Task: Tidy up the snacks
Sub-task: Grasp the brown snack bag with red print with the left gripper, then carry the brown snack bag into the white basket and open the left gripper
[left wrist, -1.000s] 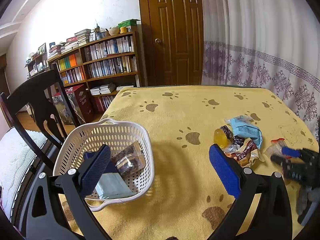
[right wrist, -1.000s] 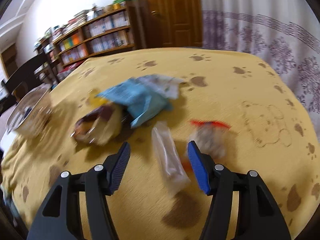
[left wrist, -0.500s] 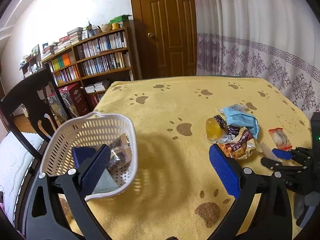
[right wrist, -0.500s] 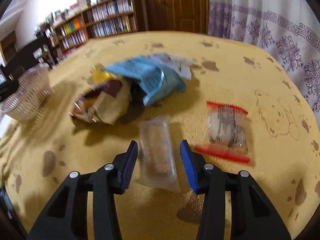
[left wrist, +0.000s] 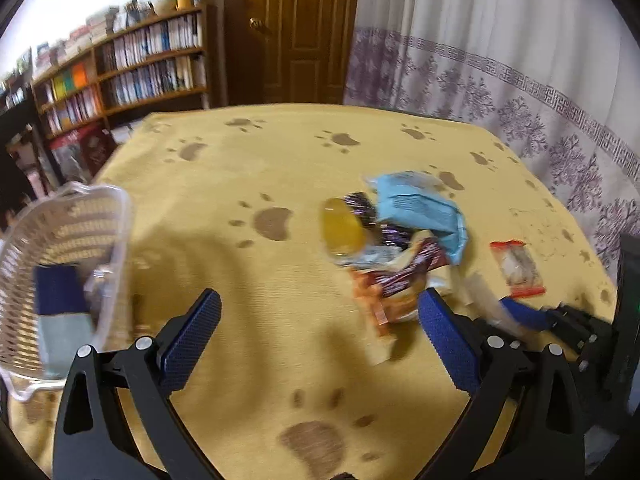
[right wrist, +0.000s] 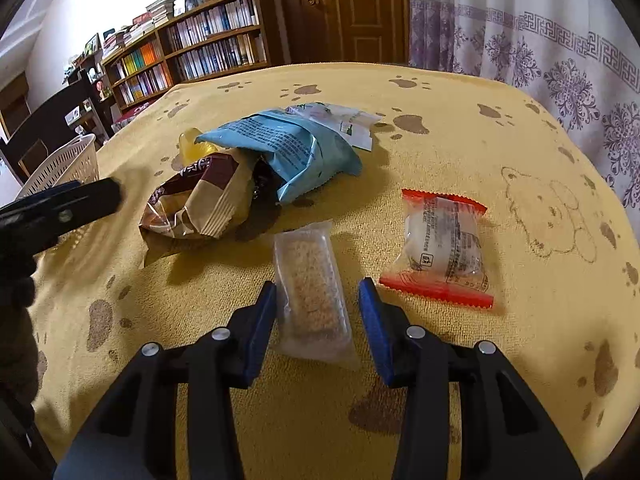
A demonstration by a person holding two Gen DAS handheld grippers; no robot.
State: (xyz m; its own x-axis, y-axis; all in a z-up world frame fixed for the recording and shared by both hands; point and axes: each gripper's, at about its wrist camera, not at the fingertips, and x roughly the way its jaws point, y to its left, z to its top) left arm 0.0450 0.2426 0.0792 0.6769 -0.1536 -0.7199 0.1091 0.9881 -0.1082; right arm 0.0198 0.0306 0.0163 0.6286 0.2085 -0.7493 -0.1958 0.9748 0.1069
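Right gripper (right wrist: 318, 300) now narrowing around clear-wrapped cracker bar (right wrist: 310, 292), jaws not yet touching; left gripper (left wrist: 318, 338) hanging wide, empty. White basket (left wrist: 116, 216) holding few packets; snack pile (right wrist: 248, 168) and red-edged packet (right wrist: 444, 248) remaining on yellow tablecloth (right wrist: 440, 128).

A clear-wrapped cereal bar (right wrist: 312, 292) lies flat at lower centre of the right wrist view, its long axis running away from the camera. To its right lies a clear packet with red crimped ends (right wrist: 442, 250), and above-left a heap: a brown-and-tan bag (right wrist: 200, 204), a light blue bag (right wrist: 288, 150), a white sachet (right wrist: 340, 118) and a yellow jelly cup (right wrist: 192, 146). At far left of the left wrist view, a white slotted basket (left wrist: 116, 216) holds a dark blue packet (left wrist: 56, 290) and a pale teal one (left wrist: 64, 340).
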